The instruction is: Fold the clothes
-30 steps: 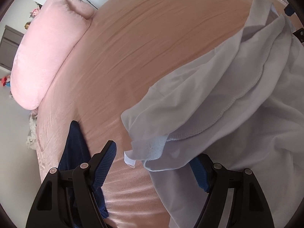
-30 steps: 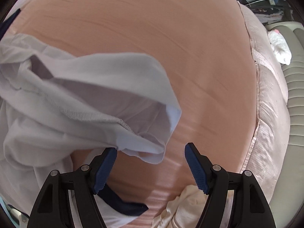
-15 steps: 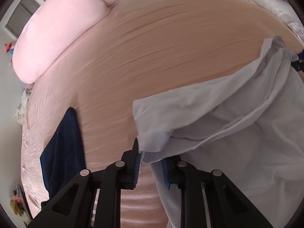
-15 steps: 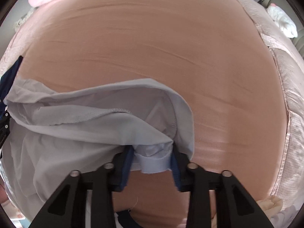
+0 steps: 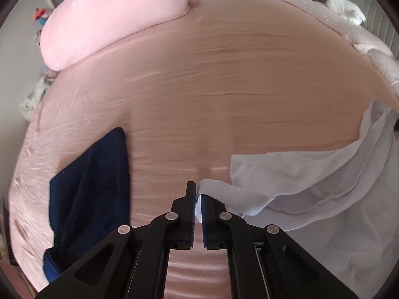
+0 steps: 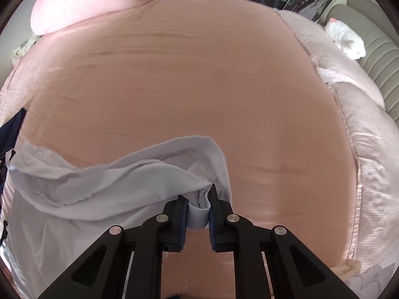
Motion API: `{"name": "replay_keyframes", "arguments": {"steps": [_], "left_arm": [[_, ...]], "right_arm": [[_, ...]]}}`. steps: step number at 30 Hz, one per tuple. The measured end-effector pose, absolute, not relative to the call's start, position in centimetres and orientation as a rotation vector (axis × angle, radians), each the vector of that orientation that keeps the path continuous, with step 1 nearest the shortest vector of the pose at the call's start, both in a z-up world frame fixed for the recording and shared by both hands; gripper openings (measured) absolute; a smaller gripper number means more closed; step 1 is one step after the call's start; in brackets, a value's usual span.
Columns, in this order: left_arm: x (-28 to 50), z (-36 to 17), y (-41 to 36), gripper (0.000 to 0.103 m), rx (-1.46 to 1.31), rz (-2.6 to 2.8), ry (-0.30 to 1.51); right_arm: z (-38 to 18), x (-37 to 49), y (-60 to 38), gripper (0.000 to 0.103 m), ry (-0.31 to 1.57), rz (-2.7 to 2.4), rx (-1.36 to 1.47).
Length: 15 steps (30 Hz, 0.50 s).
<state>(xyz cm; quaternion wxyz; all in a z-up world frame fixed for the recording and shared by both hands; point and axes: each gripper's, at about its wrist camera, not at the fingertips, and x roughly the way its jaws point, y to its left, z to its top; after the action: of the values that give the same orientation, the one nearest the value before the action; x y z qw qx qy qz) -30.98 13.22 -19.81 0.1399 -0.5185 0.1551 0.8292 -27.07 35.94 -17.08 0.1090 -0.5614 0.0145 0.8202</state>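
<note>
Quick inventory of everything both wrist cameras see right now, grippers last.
light garment: 1, pale lavender-grey, near edge of bed, edge pinched at two spots
dark garment: 1, navy, bed's near-left part
bed sheet: 1, peach-pink, under everything
pillow: 1, pink, far left
quilt: 1, pale pink, right edge of bed
plush toy: 1, white, on headboard side
left gripper: black, blue pads, shut on light garment
right gripper: same, jaws closing on folded hem

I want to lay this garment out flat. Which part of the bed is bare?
The sheet is bare between the pink pillow, the quilt and the pale garment. Crowded: the near edge, with the navy garment and both grippers' cloth.
</note>
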Motion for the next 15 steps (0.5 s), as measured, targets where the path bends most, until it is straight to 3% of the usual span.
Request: {"name": "replay_keyframes", "arguments": {"steps": [5,7,9,11,15], "left_arm": [[-31.9,-20.6,12.9,0.004,-1.624,2.294,0.307],[-32.2,-20.8,12.9,0.004,-1.671,2.259,0.261],[-32.4,-21.1,12.7,0.004,-1.738,2.202,0.192],[-32.7,-21.3,12.3,0.005,-1.791,2.172,0.124],[-33.0,-21.5,11.3,0.005,-1.842,2.145,0.009]], "right_arm": [[-17.0,-27.0,36.8,0.013,0.064,2.432,-1.765],[-16.9,-27.4,37.8,0.019,0.084,2.43,-1.808],[-16.7,-27.2,38.0,0.038,0.104,2.414,-1.827],[-16.6,-27.1,38.2,0.045,0.137,2.396,-1.844],[-17.2,-26.7,41.2,0.059,0.462,2.324,-1.821]]}}
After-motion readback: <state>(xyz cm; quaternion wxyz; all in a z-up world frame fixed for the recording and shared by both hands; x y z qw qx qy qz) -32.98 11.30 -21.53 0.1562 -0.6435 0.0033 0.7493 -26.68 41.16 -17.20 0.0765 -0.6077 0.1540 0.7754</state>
